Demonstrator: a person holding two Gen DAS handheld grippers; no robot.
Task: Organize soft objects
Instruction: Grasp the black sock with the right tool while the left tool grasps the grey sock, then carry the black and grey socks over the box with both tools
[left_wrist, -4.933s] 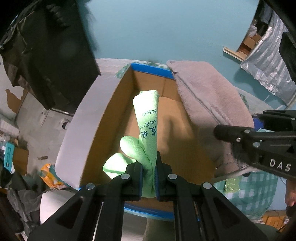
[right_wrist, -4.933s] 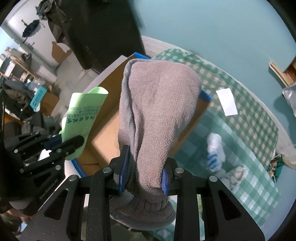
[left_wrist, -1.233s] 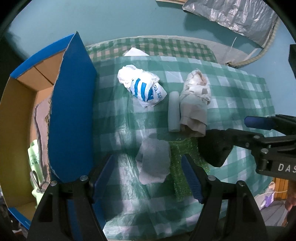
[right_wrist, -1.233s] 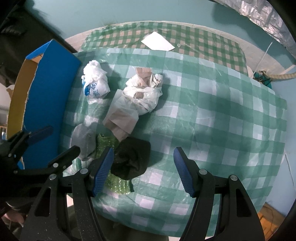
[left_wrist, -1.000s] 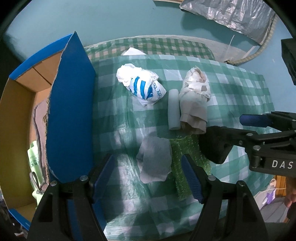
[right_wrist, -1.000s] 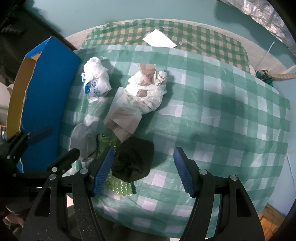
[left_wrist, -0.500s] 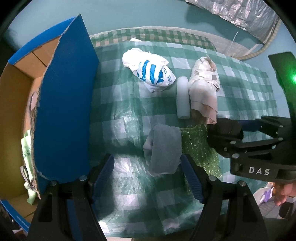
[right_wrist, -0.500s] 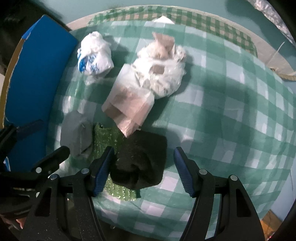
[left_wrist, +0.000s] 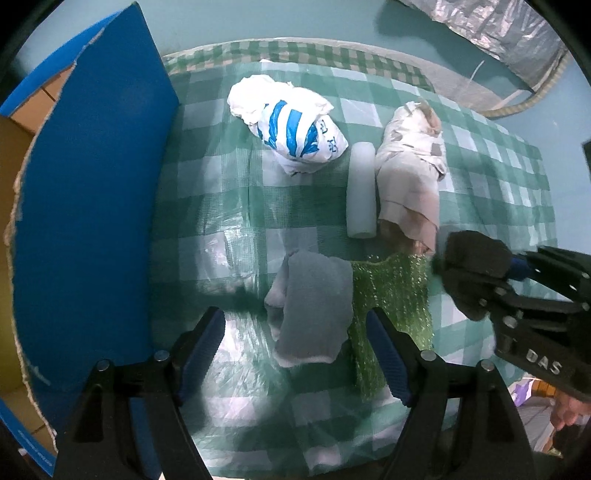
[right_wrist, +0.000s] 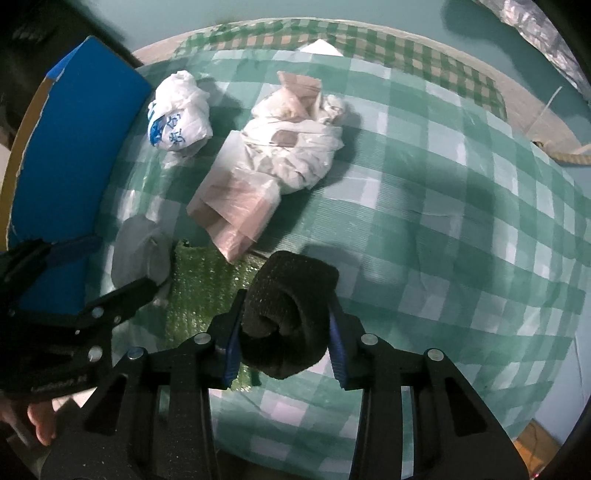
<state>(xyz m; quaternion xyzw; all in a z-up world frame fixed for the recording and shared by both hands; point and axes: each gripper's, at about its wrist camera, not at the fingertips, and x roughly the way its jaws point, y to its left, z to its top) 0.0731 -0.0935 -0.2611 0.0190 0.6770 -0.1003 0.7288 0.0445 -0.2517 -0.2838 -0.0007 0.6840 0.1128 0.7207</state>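
My right gripper (right_wrist: 284, 328) is shut on a rolled black cloth (right_wrist: 291, 310), which also shows in the left wrist view (left_wrist: 471, 271). My left gripper (left_wrist: 295, 347) is open, its jaws standing either side of a grey cloth (left_wrist: 314, 314) on the checked tablecloth. A glittery green cloth (left_wrist: 391, 295) lies between the two. Further back lie a white and blue plastic bag (left_wrist: 291, 122), a white foam roll (left_wrist: 361, 192) and a beige wrapped bundle (left_wrist: 412, 173). The blue cardboard box (left_wrist: 88, 184) stands at the left.
The round table with the green checked cloth (right_wrist: 461, 221) has open room on its right half. A white paper (right_wrist: 319, 48) lies at the far edge. Silver foil sheeting (left_wrist: 491, 26) lies on the teal floor beyond.
Both grippers left the box empty and came over the table. My right gripper has closed on the black cloth. My left gripper has dropped closer around the grey cloth.
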